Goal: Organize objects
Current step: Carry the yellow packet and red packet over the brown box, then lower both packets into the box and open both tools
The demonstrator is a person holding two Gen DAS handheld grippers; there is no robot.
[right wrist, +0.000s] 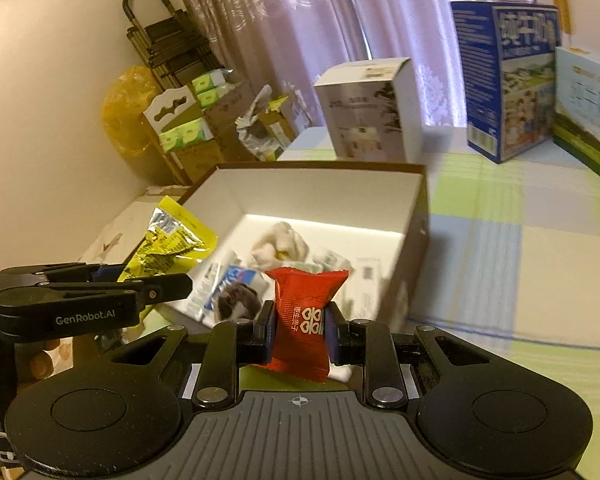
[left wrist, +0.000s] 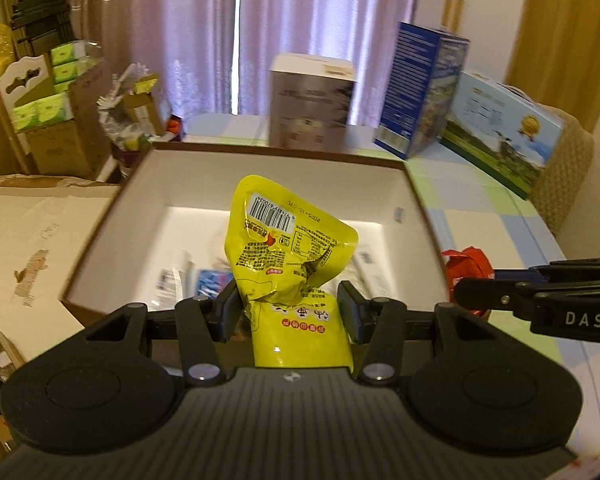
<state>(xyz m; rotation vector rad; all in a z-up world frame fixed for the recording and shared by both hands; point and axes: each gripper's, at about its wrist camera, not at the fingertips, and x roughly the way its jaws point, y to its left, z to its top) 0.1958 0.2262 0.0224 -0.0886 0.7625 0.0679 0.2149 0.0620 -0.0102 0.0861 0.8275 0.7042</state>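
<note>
Yellow pouch (left wrist: 290, 256) stands upright, lengthwise away from the camera, pinched by the left gripper (left wrist: 288, 312) over the open box (left wrist: 416, 200). Right gripper (right wrist: 298, 332) clamps an upright red packet (right wrist: 306, 312) near the box's edge.

yellow pouch (left wrist: 290, 248) lower end hidden behind gripper body, bottom centre | red packet (left wrist: 466, 270) mostly behind box wall (left wrist: 430, 236), right | box contents (right wrist: 276, 248) motion-blurred, unreadable | light-blue carton (right wrist: 588, 92) cut off at right edge
</note>
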